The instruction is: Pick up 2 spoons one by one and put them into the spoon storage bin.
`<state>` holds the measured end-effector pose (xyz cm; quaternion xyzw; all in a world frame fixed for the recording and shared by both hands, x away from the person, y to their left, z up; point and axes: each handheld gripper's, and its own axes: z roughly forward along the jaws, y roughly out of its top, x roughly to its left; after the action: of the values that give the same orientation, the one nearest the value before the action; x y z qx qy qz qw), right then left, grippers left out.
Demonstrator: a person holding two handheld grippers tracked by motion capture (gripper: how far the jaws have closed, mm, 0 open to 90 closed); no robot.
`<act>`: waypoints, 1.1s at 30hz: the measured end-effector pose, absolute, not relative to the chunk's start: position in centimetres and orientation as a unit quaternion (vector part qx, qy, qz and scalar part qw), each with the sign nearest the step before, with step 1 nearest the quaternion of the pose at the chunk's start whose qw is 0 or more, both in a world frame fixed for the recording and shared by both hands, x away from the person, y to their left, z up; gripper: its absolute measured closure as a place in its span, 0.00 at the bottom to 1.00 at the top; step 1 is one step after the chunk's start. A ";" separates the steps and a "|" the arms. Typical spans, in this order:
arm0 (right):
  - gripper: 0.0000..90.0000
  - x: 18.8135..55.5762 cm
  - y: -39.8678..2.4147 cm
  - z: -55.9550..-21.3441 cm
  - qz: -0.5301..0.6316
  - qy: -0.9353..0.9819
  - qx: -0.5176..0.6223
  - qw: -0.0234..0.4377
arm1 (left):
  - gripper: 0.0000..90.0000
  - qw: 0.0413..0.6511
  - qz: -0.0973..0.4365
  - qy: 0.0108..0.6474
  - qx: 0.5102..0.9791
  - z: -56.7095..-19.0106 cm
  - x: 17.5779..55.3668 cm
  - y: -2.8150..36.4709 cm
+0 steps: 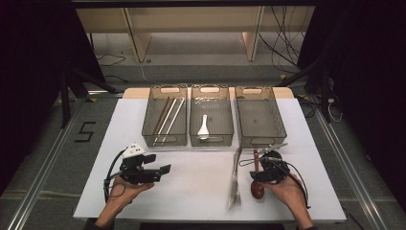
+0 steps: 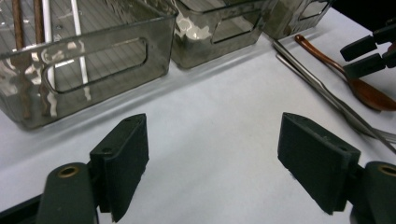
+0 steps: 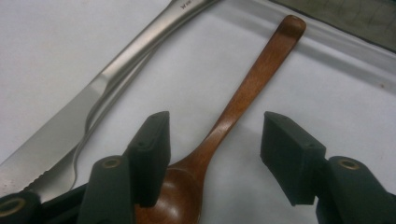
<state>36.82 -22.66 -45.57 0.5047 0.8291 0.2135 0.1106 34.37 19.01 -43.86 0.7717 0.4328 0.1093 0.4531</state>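
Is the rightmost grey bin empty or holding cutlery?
Empty: the rightmost grey translucent plastic bin shows only its bare ribbed floor.

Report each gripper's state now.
Left gripper: open, holding nothing.
Right gripper: open, jaws either side of the wooden spoon, not gripping.

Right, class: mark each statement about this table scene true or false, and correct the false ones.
1. The wooden spoon lies on the table between the right gripper's jaws. True.
2. The white spoon is in the right-hand bin. False: it is in the middle bin; the right-hand bin holds nothing that can be made out.
3. The left gripper holds a fork. False: its jaws are open over bare table.
4. Chopsticks lie in the left bin. True.
5. The knife is made of wood. False: it is metal.
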 end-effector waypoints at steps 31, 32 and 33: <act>0.88 38.5 -22.0 -45.8 0.128 0.868 0.472 0.083 | 0.27 0.444 0.111 0.427 0.780 -44.5 33.6 18.9; 0.88 38.4 -22.0 -45.8 0.127 0.869 0.471 0.083 | 0.27 0.444 0.111 0.427 0.780 -44.5 33.6 18.9; 0.89 38.5 -22.0 -45.7 0.125 0.871 0.469 0.083 | 0.27 0.444 0.112 0.427 0.780 -44.5 33.6 18.9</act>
<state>38.47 -21.95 -45.72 0.4687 0.8706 0.1246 0.0826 33.58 18.89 -44.53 0.7801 0.4265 0.1116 0.4439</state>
